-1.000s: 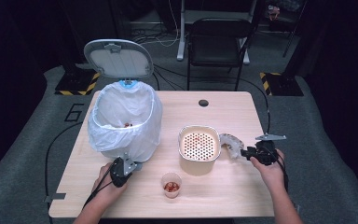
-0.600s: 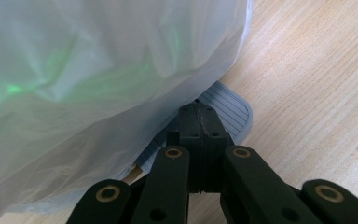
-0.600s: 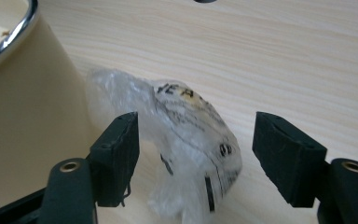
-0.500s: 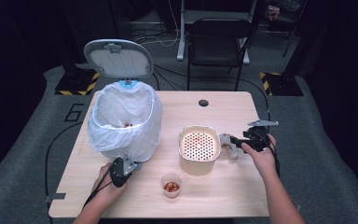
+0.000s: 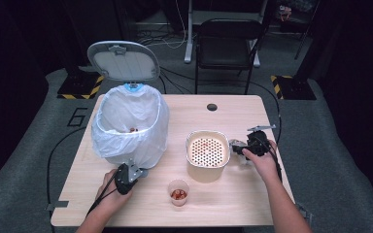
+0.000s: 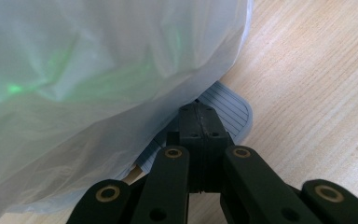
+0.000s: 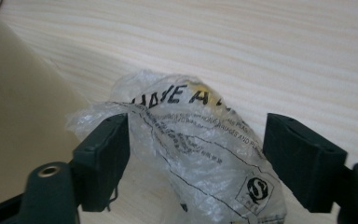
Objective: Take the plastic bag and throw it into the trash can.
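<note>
**Pedal pressed, wrapper let go**

At lower left, my left gripper point(image 5: 135, 171) is clenched empty on the bin pedal point(image 6: 226, 109). Right of centre, my right gripper point(image 5: 239, 148), jaws just opening, straddles the plastic wrapper point(image 7: 196, 140) beside the beige basket point(image 5: 207, 149).

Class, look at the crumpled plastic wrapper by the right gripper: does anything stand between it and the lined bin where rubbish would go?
Yes. The perforated cream basket sits on the table directly between the wrapper and the bin; going over it looks likely.
</note>
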A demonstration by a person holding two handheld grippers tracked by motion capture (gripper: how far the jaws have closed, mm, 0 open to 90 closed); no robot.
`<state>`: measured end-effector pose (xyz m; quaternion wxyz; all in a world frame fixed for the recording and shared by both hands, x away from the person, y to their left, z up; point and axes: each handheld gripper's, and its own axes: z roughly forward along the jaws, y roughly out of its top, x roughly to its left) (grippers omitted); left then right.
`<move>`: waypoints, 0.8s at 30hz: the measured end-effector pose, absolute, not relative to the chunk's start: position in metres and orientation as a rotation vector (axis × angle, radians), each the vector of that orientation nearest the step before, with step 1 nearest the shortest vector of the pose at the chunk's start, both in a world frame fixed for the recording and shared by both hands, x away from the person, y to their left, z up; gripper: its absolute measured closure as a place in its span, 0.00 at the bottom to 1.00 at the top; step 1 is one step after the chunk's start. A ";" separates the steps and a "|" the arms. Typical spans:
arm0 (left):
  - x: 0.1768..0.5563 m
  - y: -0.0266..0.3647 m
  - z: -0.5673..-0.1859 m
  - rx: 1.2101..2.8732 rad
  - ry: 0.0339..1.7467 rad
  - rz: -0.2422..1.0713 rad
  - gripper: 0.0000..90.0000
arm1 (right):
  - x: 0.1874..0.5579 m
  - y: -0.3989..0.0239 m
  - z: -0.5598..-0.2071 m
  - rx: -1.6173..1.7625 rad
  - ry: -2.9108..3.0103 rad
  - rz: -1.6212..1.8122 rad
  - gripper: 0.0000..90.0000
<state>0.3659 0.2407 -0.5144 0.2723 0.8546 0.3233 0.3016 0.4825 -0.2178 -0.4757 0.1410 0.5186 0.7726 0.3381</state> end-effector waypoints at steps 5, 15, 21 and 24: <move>0.366 0.241 -0.514 2.304 0.869 0.813 1.00 | 0.482 -0.220 -0.486 1.527 2.264 0.941 0.33; 0.366 0.240 -0.514 2.303 0.870 0.814 1.00 | 0.480 -0.218 -0.499 1.510 2.263 0.885 0.51; 0.366 0.240 -0.514 2.304 0.870 0.814 1.00 | 0.481 -0.216 -0.503 1.488 2.294 0.842 0.63; 0.366 0.241 -0.513 2.316 0.851 0.825 1.00 | 0.481 -0.215 -0.503 1.471 2.301 0.832 0.71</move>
